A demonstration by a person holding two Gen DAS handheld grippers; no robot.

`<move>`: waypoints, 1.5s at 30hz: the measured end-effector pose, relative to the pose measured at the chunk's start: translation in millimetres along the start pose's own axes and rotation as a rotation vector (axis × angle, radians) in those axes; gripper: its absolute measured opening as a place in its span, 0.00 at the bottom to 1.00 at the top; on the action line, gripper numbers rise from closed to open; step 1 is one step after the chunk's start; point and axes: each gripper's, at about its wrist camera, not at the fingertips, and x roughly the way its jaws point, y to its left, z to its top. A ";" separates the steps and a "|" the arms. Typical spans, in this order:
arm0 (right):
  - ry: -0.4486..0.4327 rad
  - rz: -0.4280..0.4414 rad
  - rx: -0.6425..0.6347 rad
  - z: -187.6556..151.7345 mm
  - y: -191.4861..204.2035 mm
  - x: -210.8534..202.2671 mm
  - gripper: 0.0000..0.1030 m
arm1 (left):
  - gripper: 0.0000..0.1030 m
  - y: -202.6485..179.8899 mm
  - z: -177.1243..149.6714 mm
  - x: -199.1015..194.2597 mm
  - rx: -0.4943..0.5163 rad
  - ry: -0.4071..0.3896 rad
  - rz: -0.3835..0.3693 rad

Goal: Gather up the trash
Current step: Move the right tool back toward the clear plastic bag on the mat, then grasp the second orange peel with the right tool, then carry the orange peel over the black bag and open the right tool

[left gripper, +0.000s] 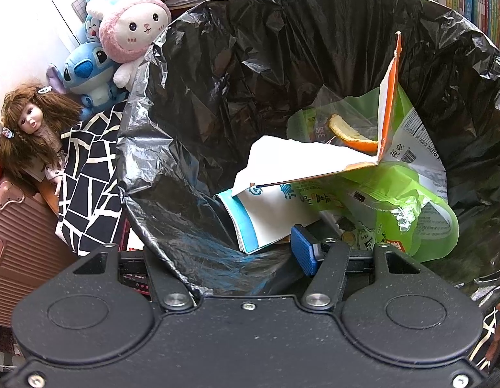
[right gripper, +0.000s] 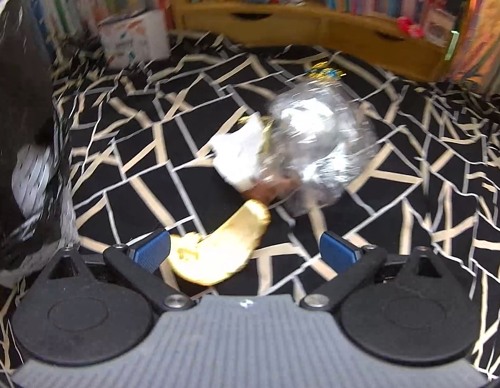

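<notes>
My left gripper is clamping the black bin liner's rim, hiding one finger. My right gripper, fingers apart, is hovering over one blurred yellow peel, lower centre.

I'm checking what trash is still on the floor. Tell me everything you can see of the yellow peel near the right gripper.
The yellow peel is a curved, banana-like strip, glossy yellow with a ragged paler end. It lies flat on the black-and-cream patterned cloth, just ahead of the right gripper, whose jaws stand wide open with nothing gripped. Its near end sits beside one blue pad; its far end reaches brown scrap by crumpled clear plastic. Motion blur hides finer detail.
</notes>
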 end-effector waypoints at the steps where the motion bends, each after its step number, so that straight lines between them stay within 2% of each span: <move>1: 0.006 0.005 -0.010 0.1 4.0 3.1 0.99 | 0.56 -0.4 0.1 -0.1 0.002 0.000 0.003; 7: 0.077 0.011 -0.054 2.0 18.6 24.9 0.99 | 0.57 -2.1 0.4 0.3 0.007 0.001 0.010; 9: 0.123 0.026 -0.062 -0.7 19.8 34.6 0.93 | 0.57 -2.0 0.5 0.3 0.007 0.002 0.010; 11: 0.109 0.018 -0.102 -6.8 24.4 36.4 0.91 | 0.57 -1.9 0.5 0.3 0.007 0.003 0.010; 15: 0.098 0.033 -0.100 -10.1 23.4 33.1 0.85 | 0.57 -1.9 0.7 0.2 0.008 0.002 0.011; 17: 0.089 0.036 -0.109 -9.5 22.7 29.9 0.76 | 0.57 -1.2 0.0 0.2 0.007 0.001 0.012; 19: 0.078 0.037 -0.109 -8.8 20.6 25.1 0.62 | 0.57 -0.6 -0.6 0.3 0.010 -0.001 0.012; 27: 0.057 0.058 -0.103 -5.2 11.8 8.9 0.42 | 0.58 0.3 -0.8 0.5 0.010 -0.001 0.011; 37: 0.006 0.095 -0.119 2.3 10.9 -19.5 0.37 | 0.58 -0.4 -0.9 0.7 0.009 -0.002 0.010; 45: -0.089 0.155 -0.100 20.6 9.6 -54.6 0.36 | 0.58 0.0 -0.8 0.3 0.010 -0.001 0.011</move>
